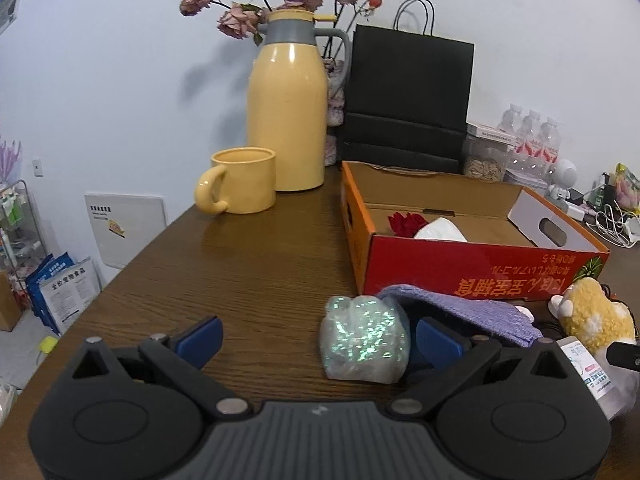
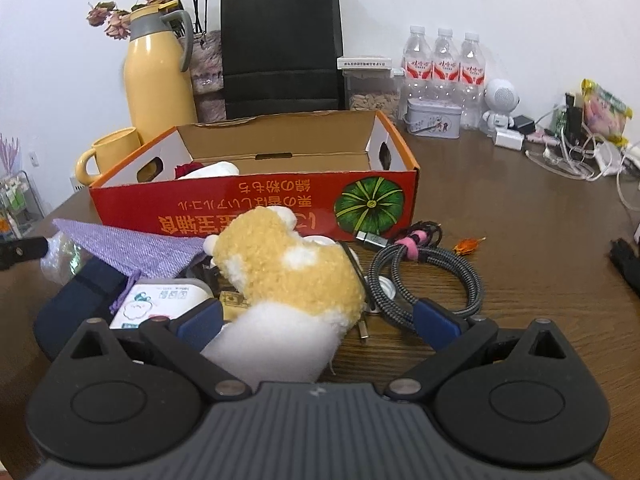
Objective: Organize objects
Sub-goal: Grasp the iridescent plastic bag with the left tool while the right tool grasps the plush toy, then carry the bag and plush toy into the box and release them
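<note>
On the brown table, my left gripper [image 1: 318,342] is open around a small iridescent plastic bag [image 1: 364,340], which rests nearer the right finger. A purple knit cloth [image 1: 460,312] lies just behind it. My right gripper [image 2: 318,324] is open, with a yellow-and-white plush toy [image 2: 288,272] between its fingers, close to the left pad. The plush lies on a pile with a white packet [image 2: 152,304], the purple cloth [image 2: 128,248] and a coiled braided cable [image 2: 428,276]. Behind stands an open red cardboard box [image 2: 256,204] holding a red item [image 1: 406,224] and a white item [image 1: 440,230].
A yellow mug [image 1: 240,186], a yellow thermos [image 1: 288,112], dried roses and a black paper bag [image 1: 408,100] stand at the back. Water bottles [image 2: 444,60], a tin, a small white robot figure [image 2: 500,104] and tangled chargers [image 2: 568,152] fill the right side. The table edge runs along the left.
</note>
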`<action>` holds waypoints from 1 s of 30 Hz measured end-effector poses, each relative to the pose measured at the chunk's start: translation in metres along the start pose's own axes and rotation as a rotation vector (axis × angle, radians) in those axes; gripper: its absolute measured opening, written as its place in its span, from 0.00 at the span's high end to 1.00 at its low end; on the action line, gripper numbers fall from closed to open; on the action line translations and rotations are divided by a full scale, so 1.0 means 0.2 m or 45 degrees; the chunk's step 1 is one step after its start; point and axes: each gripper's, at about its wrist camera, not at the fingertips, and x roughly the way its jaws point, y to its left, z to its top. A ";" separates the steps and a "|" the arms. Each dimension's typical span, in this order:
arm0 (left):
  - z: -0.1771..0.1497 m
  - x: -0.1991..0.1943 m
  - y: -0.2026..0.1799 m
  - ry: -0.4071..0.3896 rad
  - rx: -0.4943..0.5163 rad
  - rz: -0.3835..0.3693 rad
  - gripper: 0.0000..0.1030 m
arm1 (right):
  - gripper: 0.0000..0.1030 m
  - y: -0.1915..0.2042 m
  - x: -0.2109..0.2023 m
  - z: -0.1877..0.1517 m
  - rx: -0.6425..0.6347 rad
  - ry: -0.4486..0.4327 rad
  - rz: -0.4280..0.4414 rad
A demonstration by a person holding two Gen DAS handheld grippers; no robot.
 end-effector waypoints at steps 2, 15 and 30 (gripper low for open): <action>0.01 0.03 -0.02 0.012 -0.010 -0.004 0.00 | 0.00 0.00 0.02 0.00 0.030 0.013 0.023; 0.02 0.15 -0.06 0.089 -0.101 -0.058 0.59 | 0.51 -0.04 0.01 0.01 0.139 0.021 0.108; 0.01 -0.02 -0.03 -0.004 -0.058 -0.014 0.63 | 0.51 -0.07 -0.12 0.05 0.208 -0.065 0.197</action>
